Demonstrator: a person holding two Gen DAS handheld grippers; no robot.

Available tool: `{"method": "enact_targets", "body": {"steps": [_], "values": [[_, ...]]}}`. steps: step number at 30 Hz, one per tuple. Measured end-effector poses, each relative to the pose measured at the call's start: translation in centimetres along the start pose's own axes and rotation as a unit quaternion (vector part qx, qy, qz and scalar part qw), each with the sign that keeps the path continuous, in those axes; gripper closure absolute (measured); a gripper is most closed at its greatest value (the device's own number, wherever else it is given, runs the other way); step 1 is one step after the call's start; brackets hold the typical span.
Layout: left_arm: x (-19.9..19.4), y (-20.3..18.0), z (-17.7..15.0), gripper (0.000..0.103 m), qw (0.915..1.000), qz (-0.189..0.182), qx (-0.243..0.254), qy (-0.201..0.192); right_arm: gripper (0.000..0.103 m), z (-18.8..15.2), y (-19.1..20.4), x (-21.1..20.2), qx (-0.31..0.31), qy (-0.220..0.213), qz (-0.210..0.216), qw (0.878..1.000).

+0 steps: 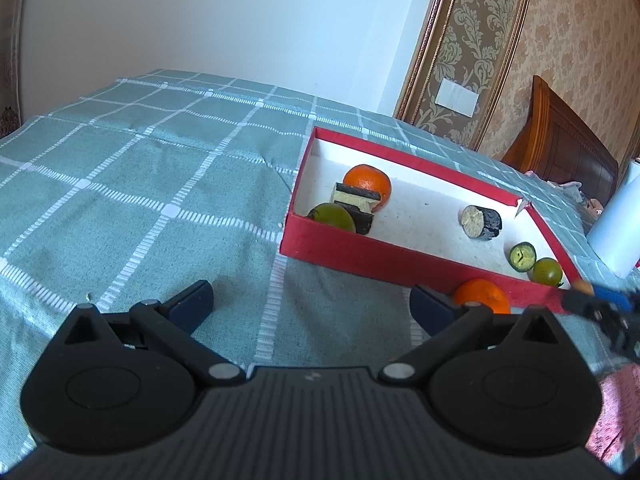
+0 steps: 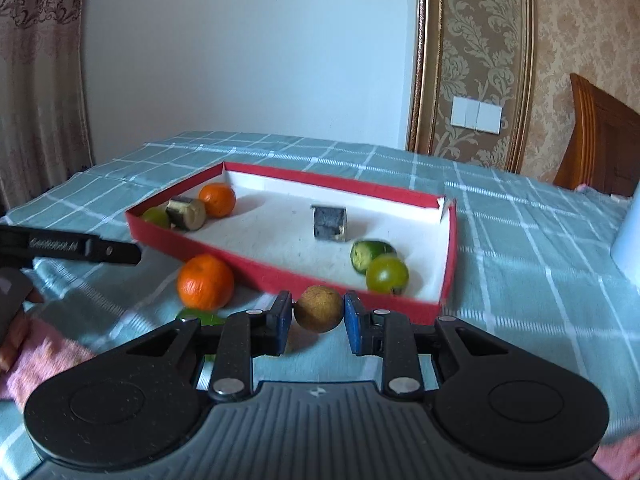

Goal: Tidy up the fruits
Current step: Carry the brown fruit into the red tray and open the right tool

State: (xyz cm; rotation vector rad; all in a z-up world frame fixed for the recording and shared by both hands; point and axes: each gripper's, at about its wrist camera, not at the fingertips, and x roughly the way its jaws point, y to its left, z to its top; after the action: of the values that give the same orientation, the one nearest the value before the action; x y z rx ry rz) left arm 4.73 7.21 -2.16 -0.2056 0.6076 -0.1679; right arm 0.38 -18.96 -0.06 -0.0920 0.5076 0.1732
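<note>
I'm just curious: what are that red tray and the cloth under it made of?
The red tray looks like thin cardboard: matte red outside, plain white inside, and one corner has split open, showing a thin sheet edge. The cloth appears to be woven fabric, perhaps cotton: a visible weave, soft creases and a matte teal surface with white checked lines.

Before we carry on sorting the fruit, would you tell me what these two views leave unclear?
- Green fruit beside the loose orange, right wrist view: mostly hidden behind the right gripper.
- Right gripper's load, left wrist view: small and blurred at the frame edge.
- White cylinder: cut off by both frames' right edges.
- Green fruits in the red cardboard box: motion-blurred.
</note>
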Motion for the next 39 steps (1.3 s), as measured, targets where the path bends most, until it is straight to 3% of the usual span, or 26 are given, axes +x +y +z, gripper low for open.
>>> {"method": "enact_targets", "body": {"steps": [8, 18, 39], "values": [[0.0, 0.1, 0.0, 0.000, 1.0000, -0.003, -0.004, -0.001, 0.075, 3.0, 0.3, 5.8, -0.012, 0.021, -0.027, 0.999], [0.0, 0.2, 0.0, 0.000, 1.0000, -0.003, -0.004, -0.001, 0.076, 3.5, 0.3, 10.9, -0.006, 0.061, -0.036, 0.997], [0.0, 0.2, 0.0, 0.000, 1.0000, -0.003, -0.004, -0.001, 0.073, 3.7, 0.3, 11.2, -0.015, 0.062, -0.038, 0.997]]}}
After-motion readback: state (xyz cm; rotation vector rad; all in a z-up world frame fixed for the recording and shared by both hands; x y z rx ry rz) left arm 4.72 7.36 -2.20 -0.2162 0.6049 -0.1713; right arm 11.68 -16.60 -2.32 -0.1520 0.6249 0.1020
